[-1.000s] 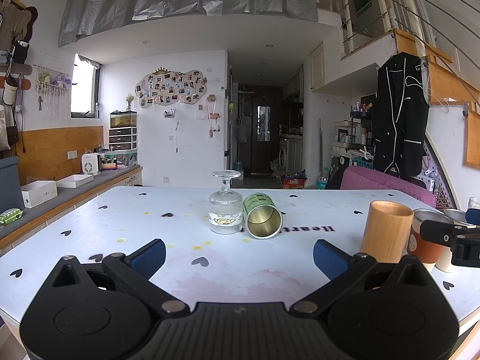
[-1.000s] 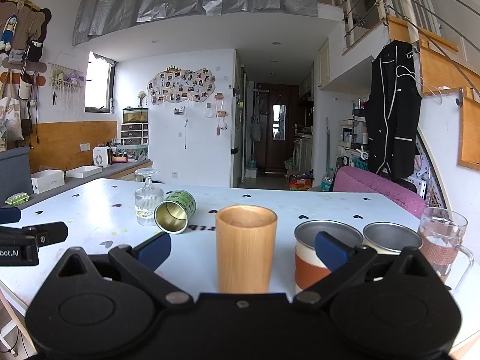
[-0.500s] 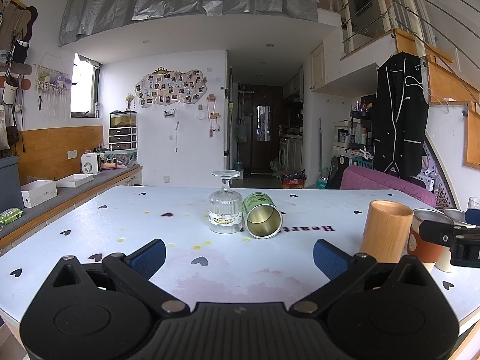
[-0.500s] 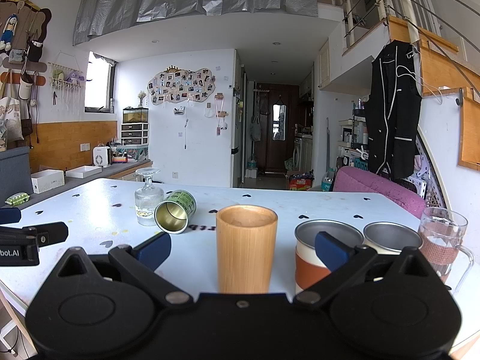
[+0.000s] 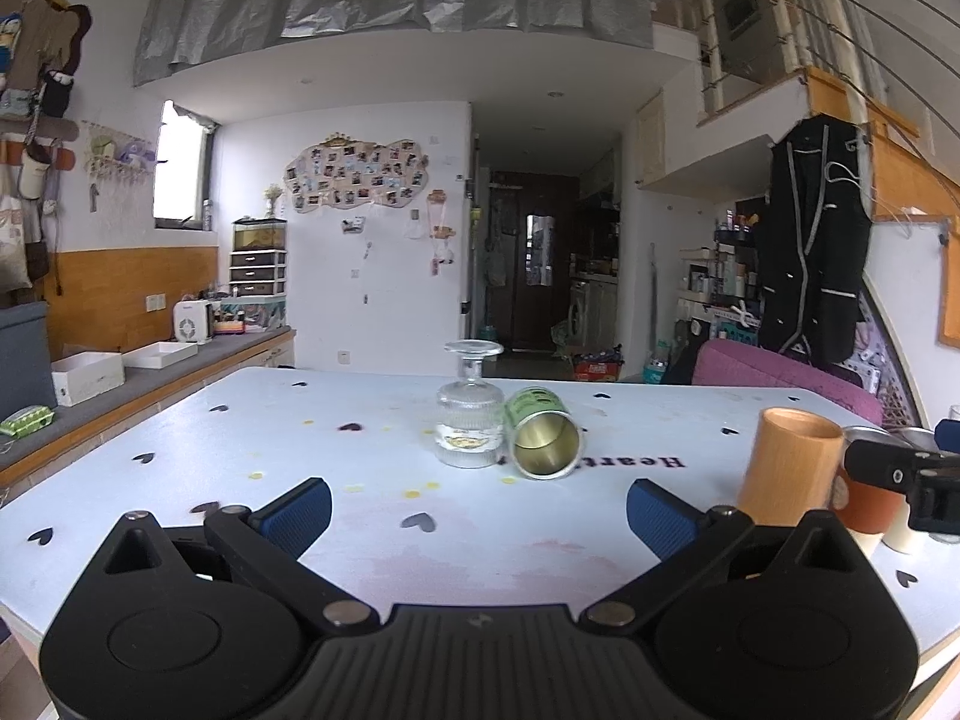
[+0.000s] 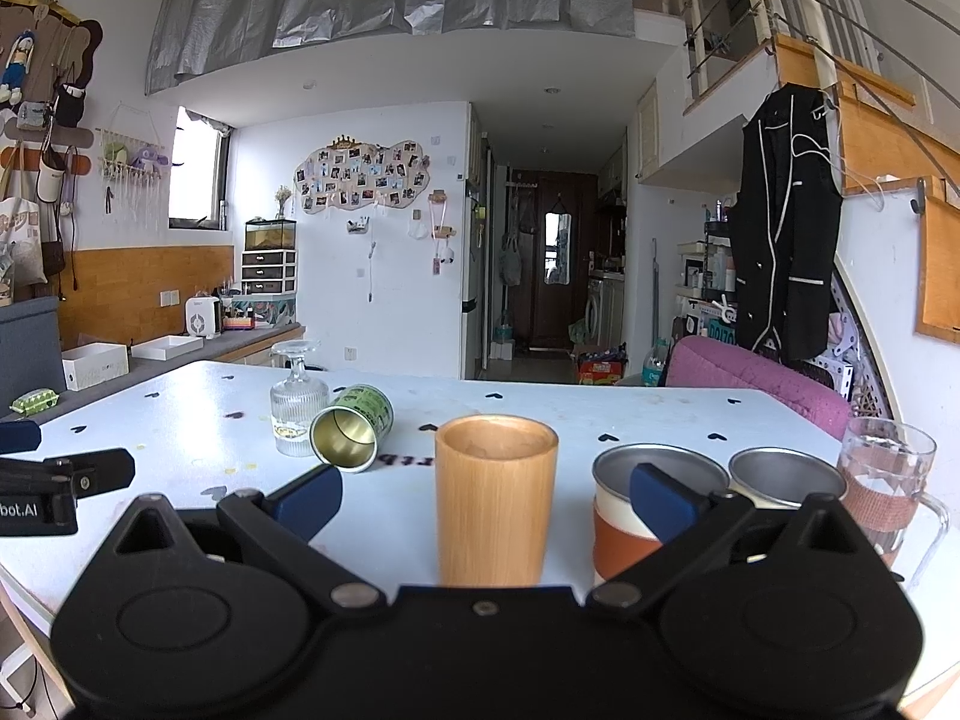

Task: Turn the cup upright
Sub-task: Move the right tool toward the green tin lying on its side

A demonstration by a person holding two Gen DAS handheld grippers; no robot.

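A green metal cup [image 5: 543, 441] lies on its side on the white table [image 5: 240, 432], its open mouth toward me. It also shows in the right wrist view [image 6: 351, 437]. A ribbed glass goblet [image 5: 471, 414] stands upside down just left of it, touching or nearly touching; it shows in the right wrist view too [image 6: 297, 405]. My left gripper [image 5: 478, 516] is open and empty, well short of both. My right gripper [image 6: 489, 495] is open and empty, with a wooden cup [image 6: 495, 495] standing upright between its fingers' line of sight.
Upright at the right: an orange-banded steel cup [image 6: 645, 510], a second steel cup [image 6: 786, 483] and a glass mug [image 6: 888, 486]. The wooden cup [image 5: 786, 465] is right of the left gripper. A counter [image 5: 120, 384] with boxes runs along the left.
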